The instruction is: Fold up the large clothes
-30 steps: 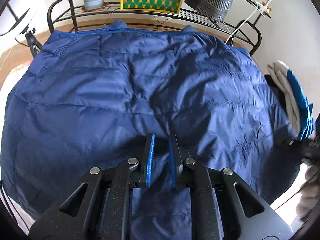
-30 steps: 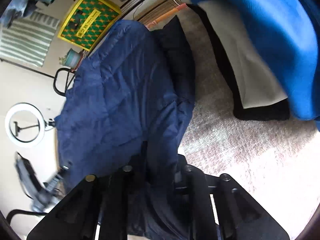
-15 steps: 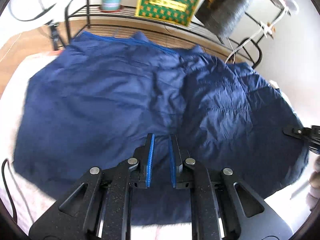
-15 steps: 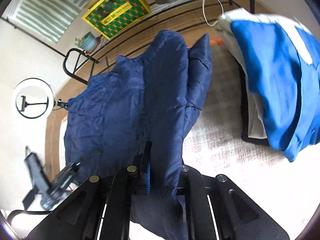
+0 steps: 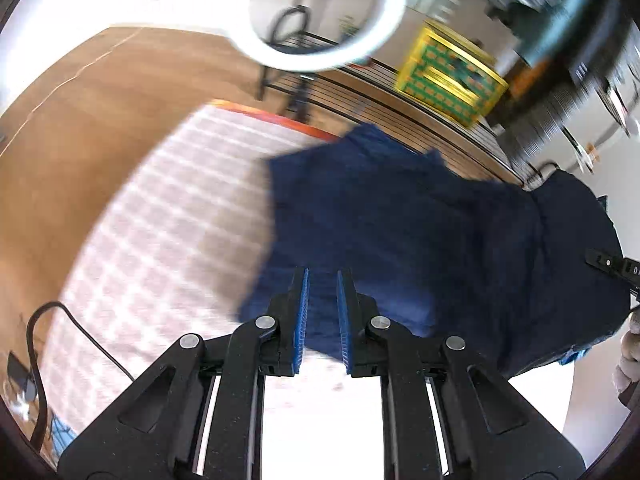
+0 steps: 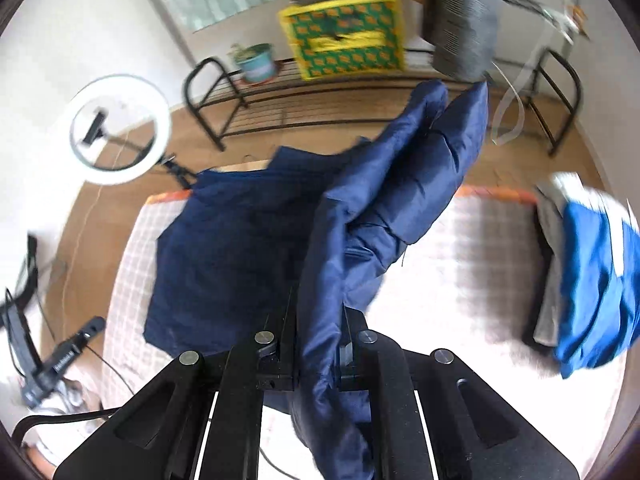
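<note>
A large navy padded jacket (image 5: 420, 232) hangs in the air over a checked mat (image 5: 168, 216). My left gripper (image 5: 322, 280) is shut on its lower edge, with navy cloth between the blue pads. My right gripper (image 6: 318, 312) is shut on another edge of the jacket (image 6: 360, 208). The cloth drapes down over that gripper's frame, and a sleeve (image 6: 448, 128) sticks up beyond it. The left gripper (image 6: 60, 356) also shows at the lower left of the right wrist view.
A folded blue and grey garment pile (image 6: 592, 280) lies on the mat (image 6: 480, 248) at the right. A ring light (image 6: 116, 128) stands on the wooden floor at the left. A black metal rack (image 6: 320, 92) at the back carries a plant pot (image 6: 256, 64), a yellow-green box (image 6: 348, 36) and a grey roll (image 6: 464, 16).
Both grippers have risen and pulled back with the jacket. It has lifted off the mat and now hangs between them; more bare mat shows. Both views are blurred by motion.
</note>
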`<state>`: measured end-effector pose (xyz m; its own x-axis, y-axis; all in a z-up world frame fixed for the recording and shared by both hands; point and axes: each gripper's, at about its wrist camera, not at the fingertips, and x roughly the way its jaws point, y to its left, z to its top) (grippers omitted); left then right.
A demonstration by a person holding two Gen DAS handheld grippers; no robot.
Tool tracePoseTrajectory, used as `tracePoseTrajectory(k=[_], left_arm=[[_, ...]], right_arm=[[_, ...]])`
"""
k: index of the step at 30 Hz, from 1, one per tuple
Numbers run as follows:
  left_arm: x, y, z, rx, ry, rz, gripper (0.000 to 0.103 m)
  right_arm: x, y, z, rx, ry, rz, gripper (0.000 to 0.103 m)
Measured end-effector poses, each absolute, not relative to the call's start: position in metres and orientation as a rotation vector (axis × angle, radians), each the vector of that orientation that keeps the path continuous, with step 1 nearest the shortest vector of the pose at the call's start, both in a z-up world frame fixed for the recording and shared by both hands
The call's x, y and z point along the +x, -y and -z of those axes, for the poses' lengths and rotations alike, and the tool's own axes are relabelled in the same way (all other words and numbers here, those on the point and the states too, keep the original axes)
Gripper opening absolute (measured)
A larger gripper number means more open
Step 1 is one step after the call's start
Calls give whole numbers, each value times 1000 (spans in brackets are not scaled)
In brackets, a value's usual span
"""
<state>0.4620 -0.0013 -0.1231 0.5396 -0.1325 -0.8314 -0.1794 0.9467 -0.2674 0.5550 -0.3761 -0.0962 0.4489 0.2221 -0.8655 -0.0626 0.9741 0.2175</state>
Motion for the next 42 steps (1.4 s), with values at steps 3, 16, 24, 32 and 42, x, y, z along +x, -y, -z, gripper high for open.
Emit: tracePoseTrajectory(k=[3,16,24,32,42], left_arm=[[452,-43,121,-368,-1002,-86,13],[412,-150,135,-441,-1005,-226,13],[399,-185,149,-456,-1025,-236,13],[397,-204,159,-476,-1025,-245,13],[396,-208,161,-465,-1031,-248,13]], right_arm=[[561,337,94,106,-1090,-218,9],[601,162,165,-29,-1178,-328,8],[610,96,201,-50,-1231,-305,8],[599,64,227,-138,-1270,-311,8],[602,60,243,-109,-1291,-323,13]])
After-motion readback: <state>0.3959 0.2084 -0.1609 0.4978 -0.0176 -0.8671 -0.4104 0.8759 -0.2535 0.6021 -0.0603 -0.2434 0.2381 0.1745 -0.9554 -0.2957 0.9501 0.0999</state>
